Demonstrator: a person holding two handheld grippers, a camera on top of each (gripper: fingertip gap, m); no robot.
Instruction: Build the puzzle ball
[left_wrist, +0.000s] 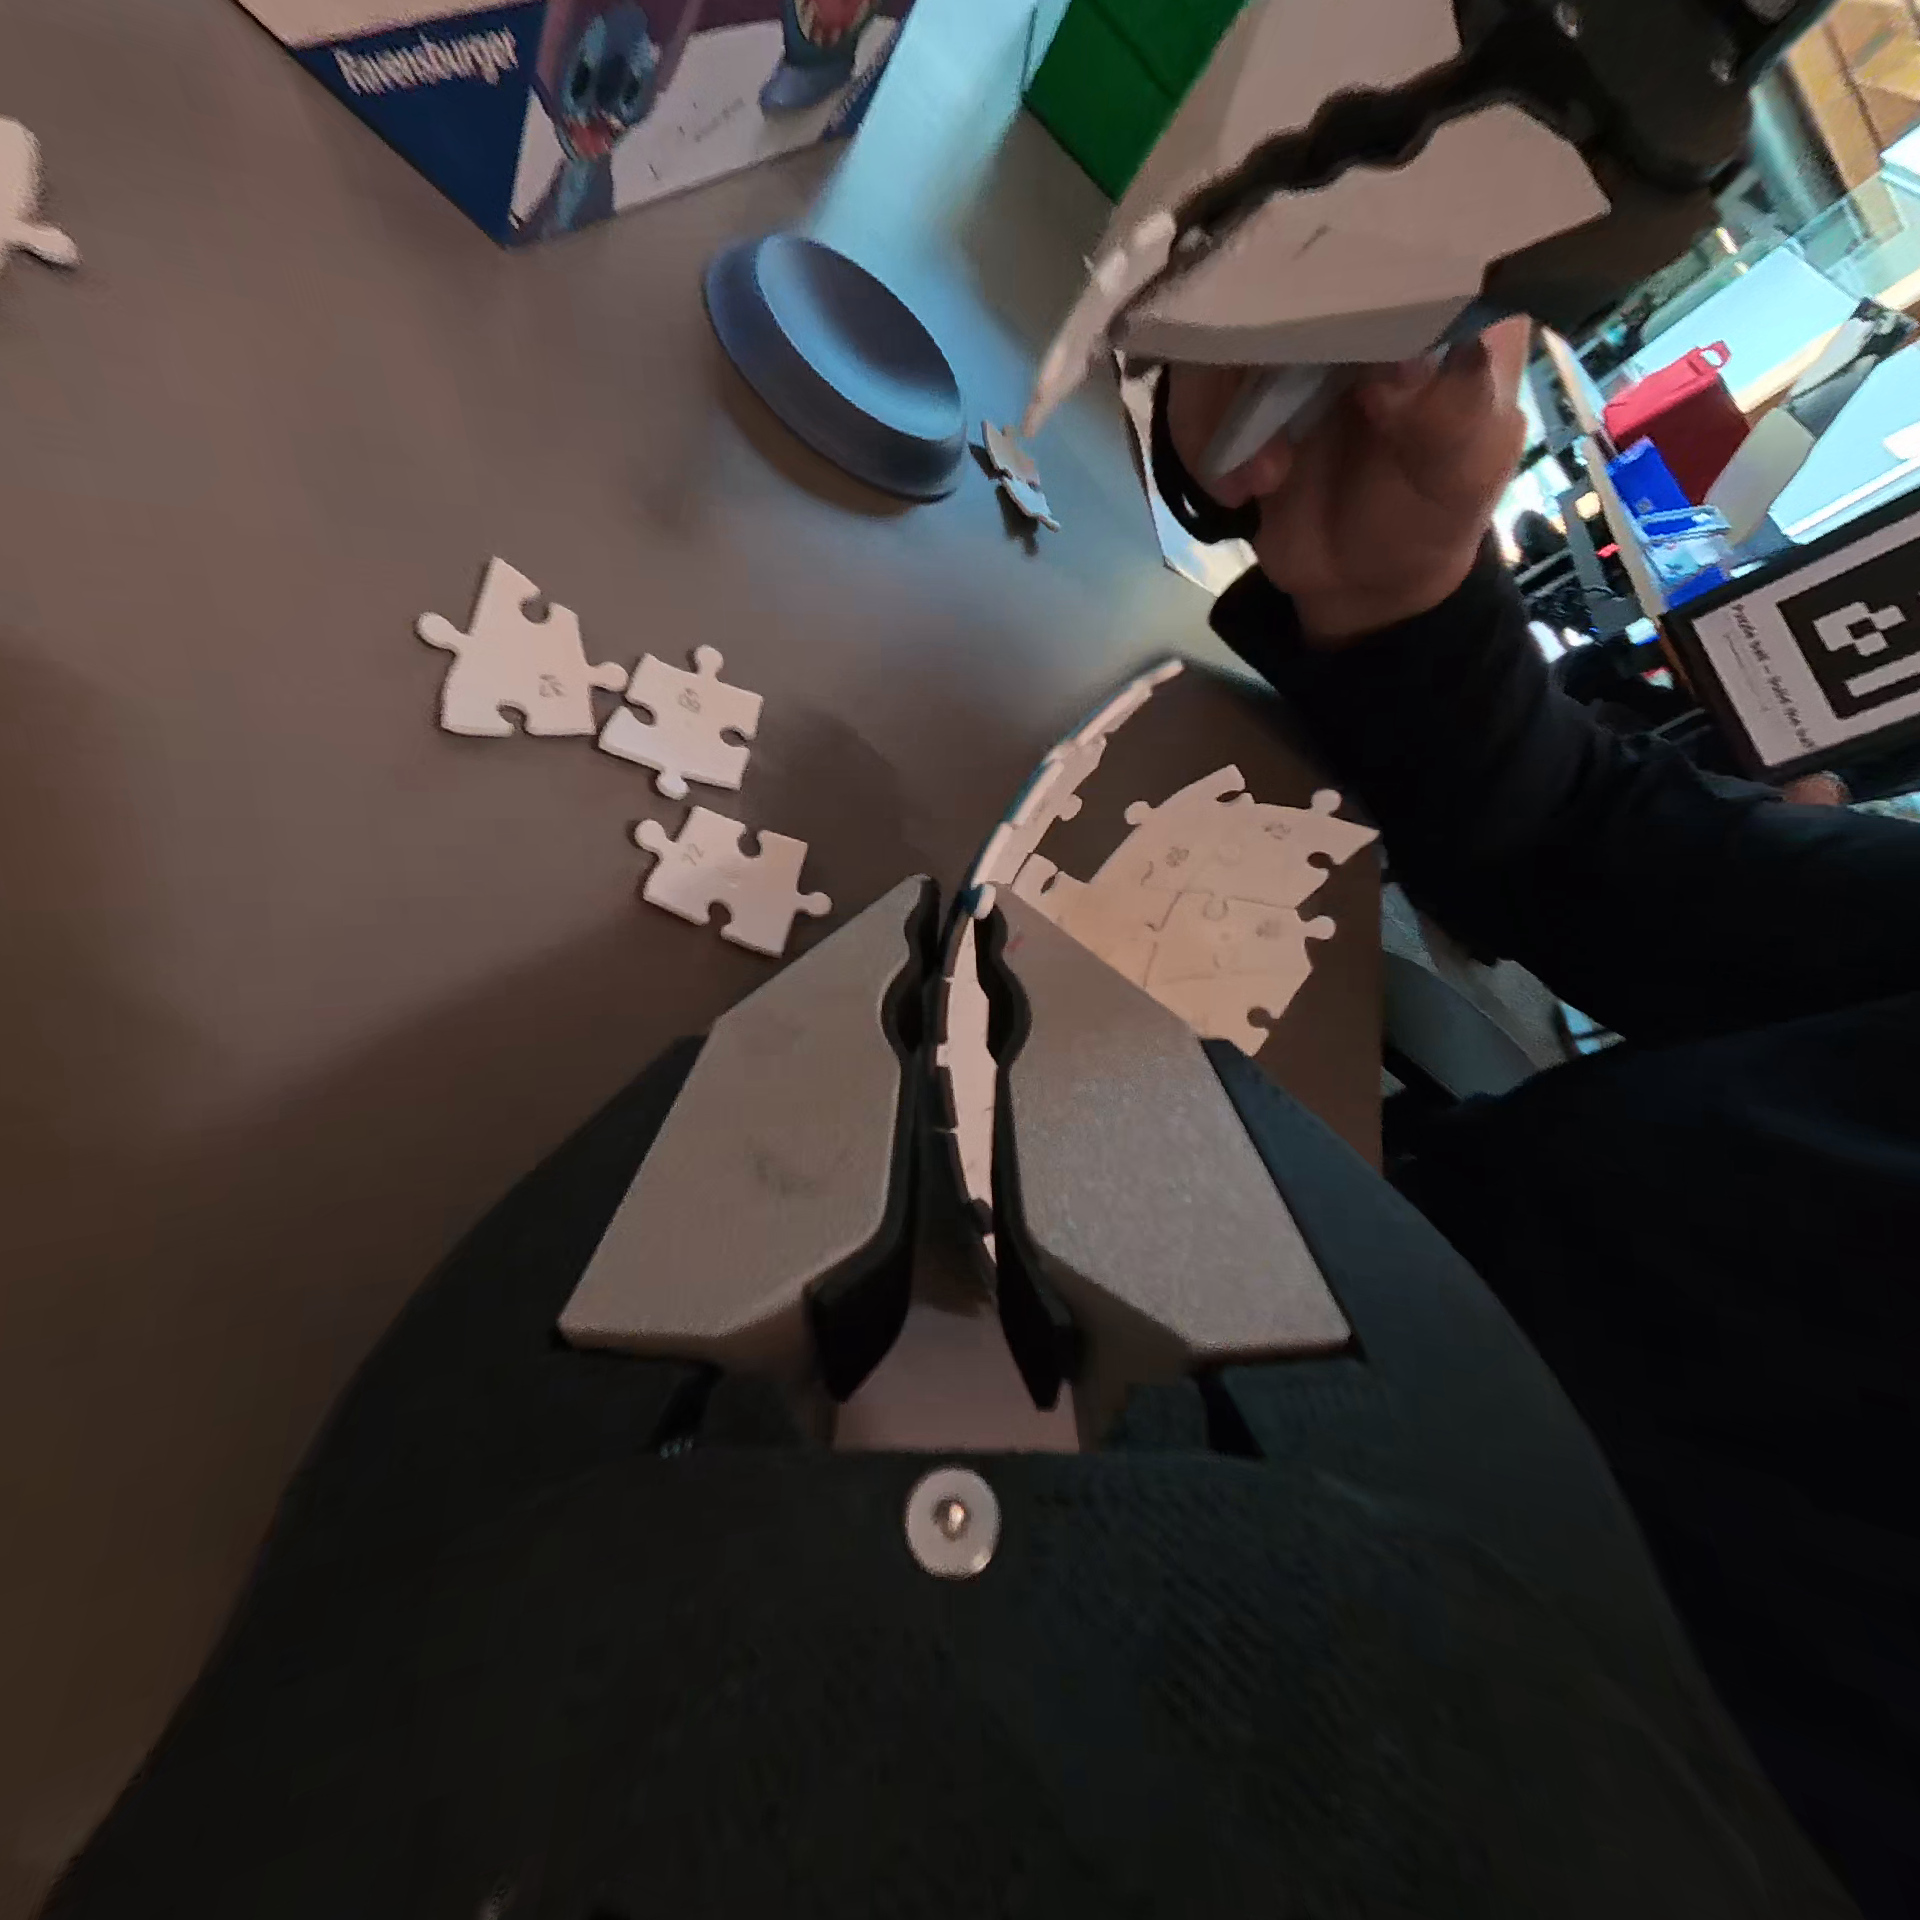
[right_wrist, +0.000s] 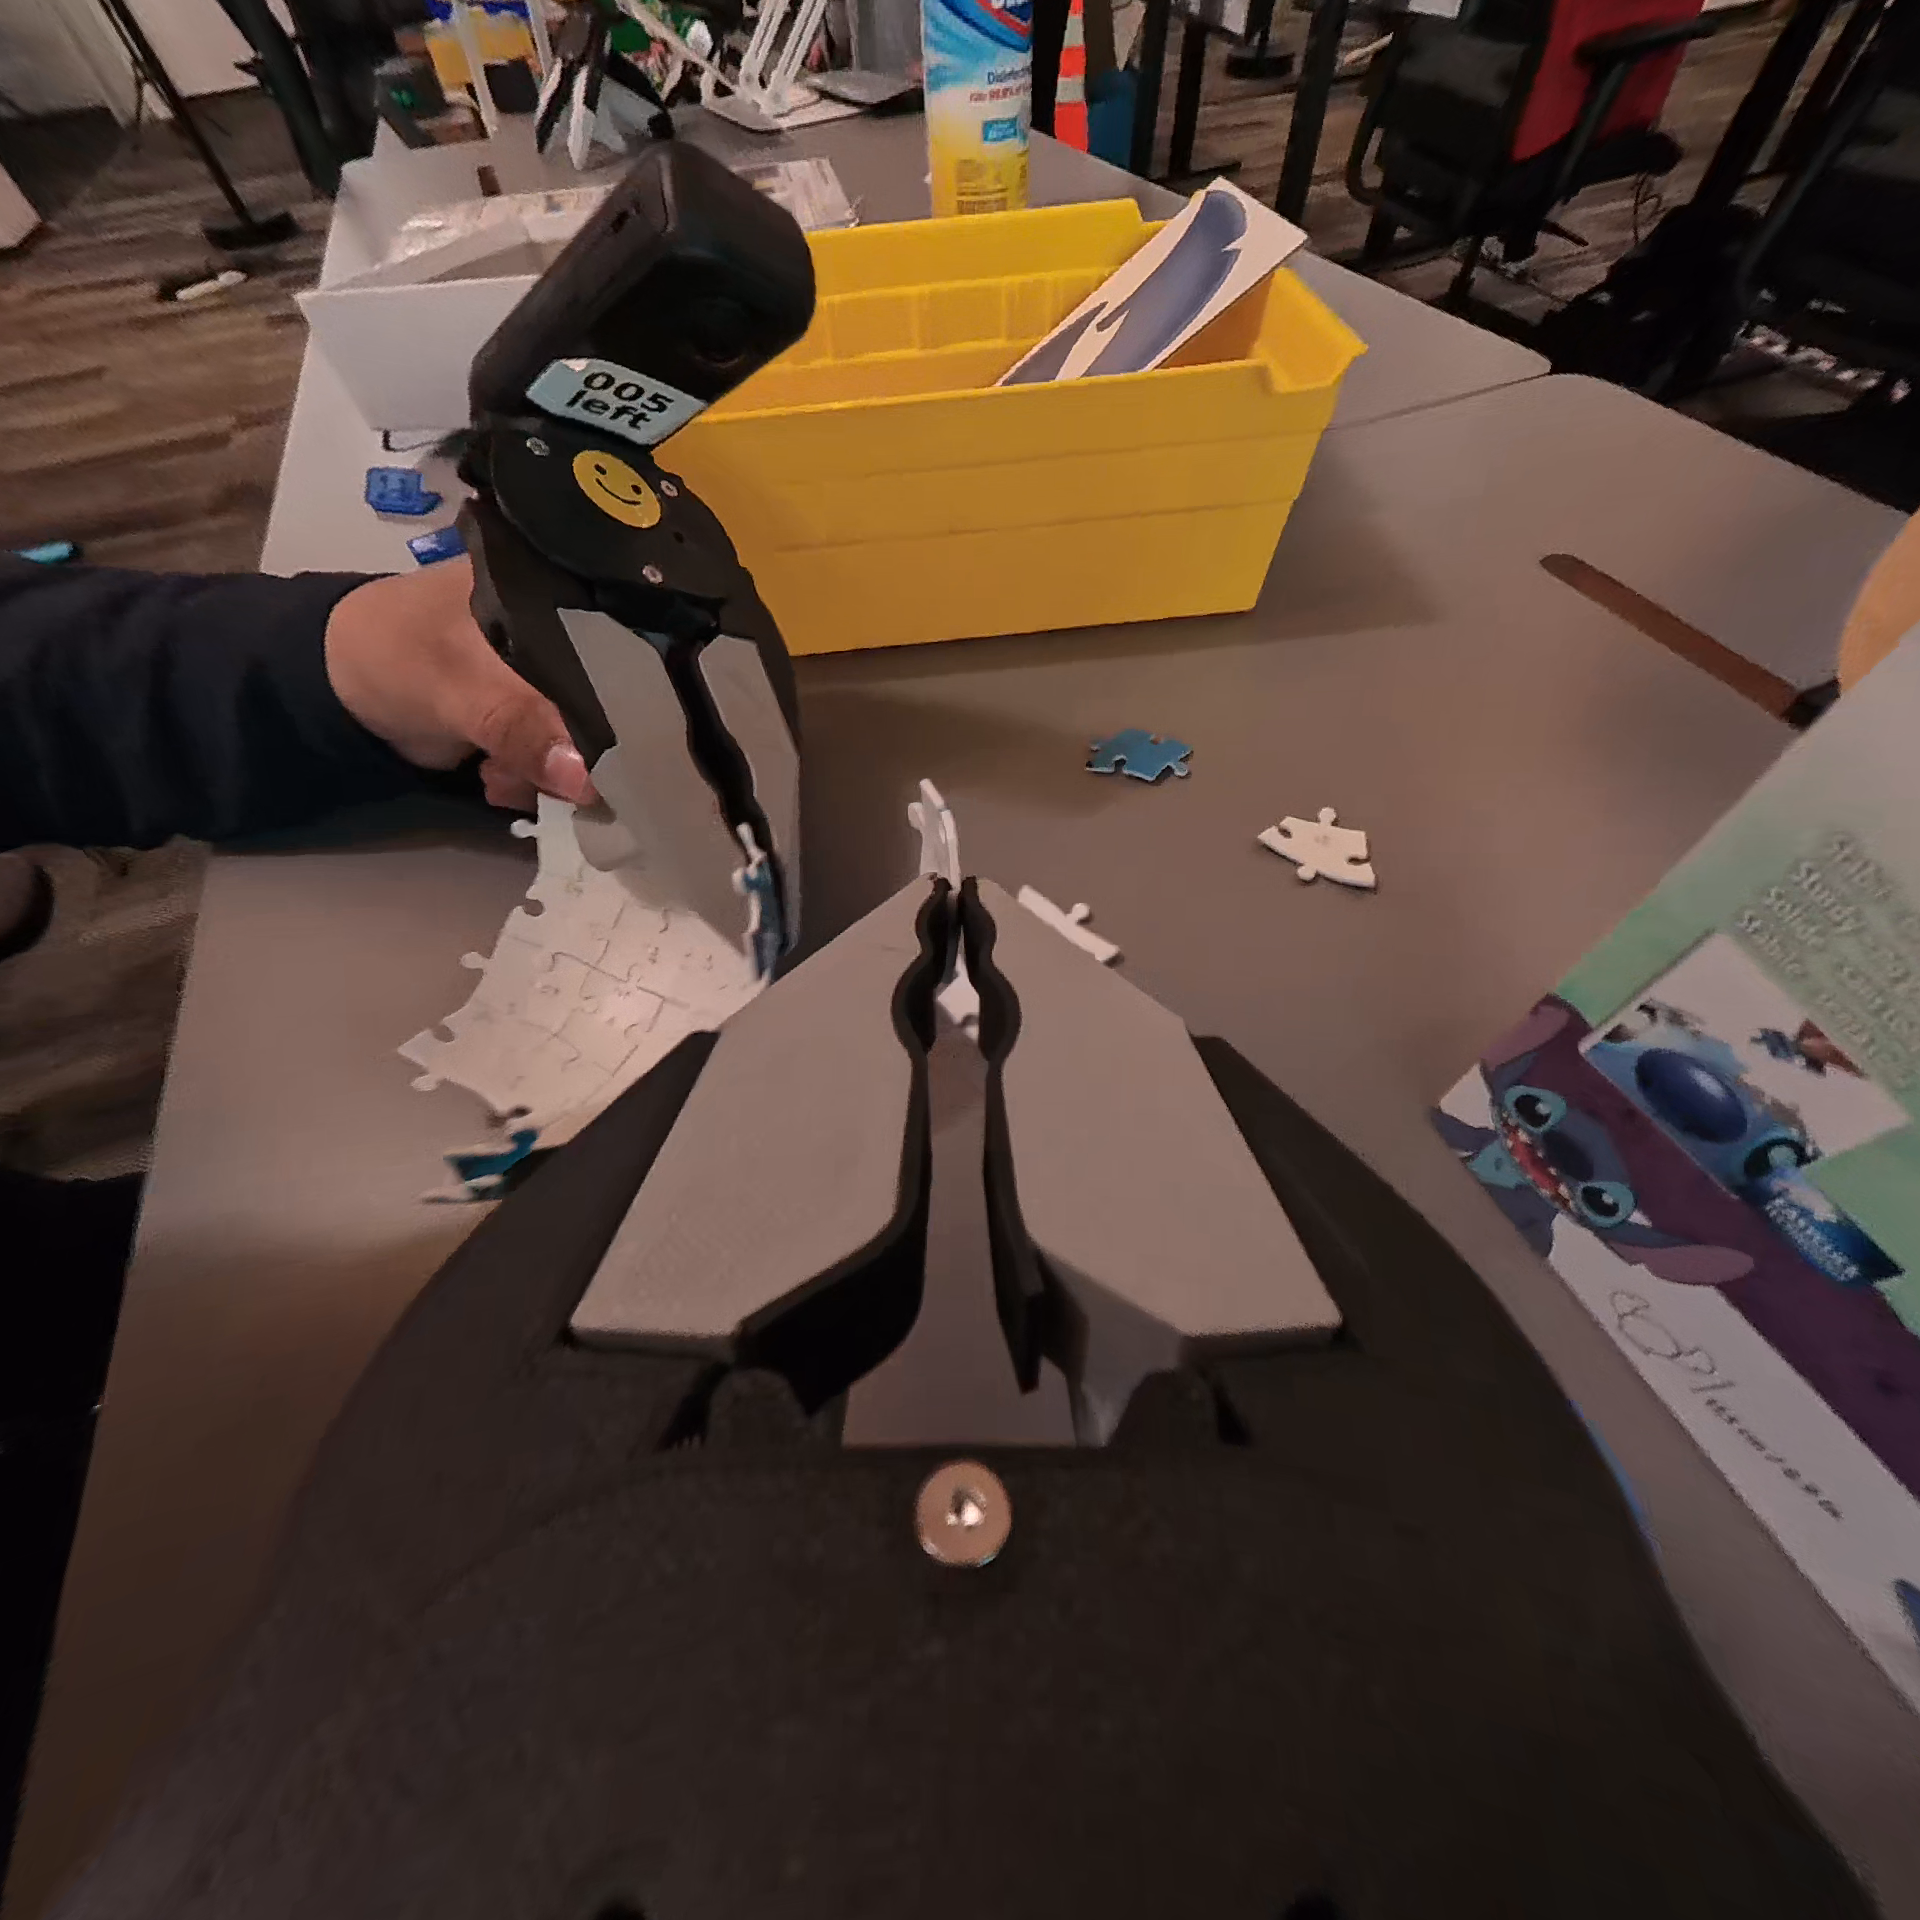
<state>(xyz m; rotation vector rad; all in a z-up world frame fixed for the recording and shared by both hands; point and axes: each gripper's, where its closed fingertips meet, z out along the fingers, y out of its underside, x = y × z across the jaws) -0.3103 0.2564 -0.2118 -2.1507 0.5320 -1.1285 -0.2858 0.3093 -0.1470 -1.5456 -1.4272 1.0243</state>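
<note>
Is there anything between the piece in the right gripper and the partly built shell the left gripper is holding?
Nothing visible: the gap between the single piece and the shell shows only bare table.

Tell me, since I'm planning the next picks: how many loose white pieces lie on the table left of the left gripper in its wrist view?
3: two touching pieces and one below them. Others lie elsewhere, and some may be hidden.

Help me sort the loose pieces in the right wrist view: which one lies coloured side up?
The blue piece near the yellow bin. The loose piece right of it lies white side up.
</note>
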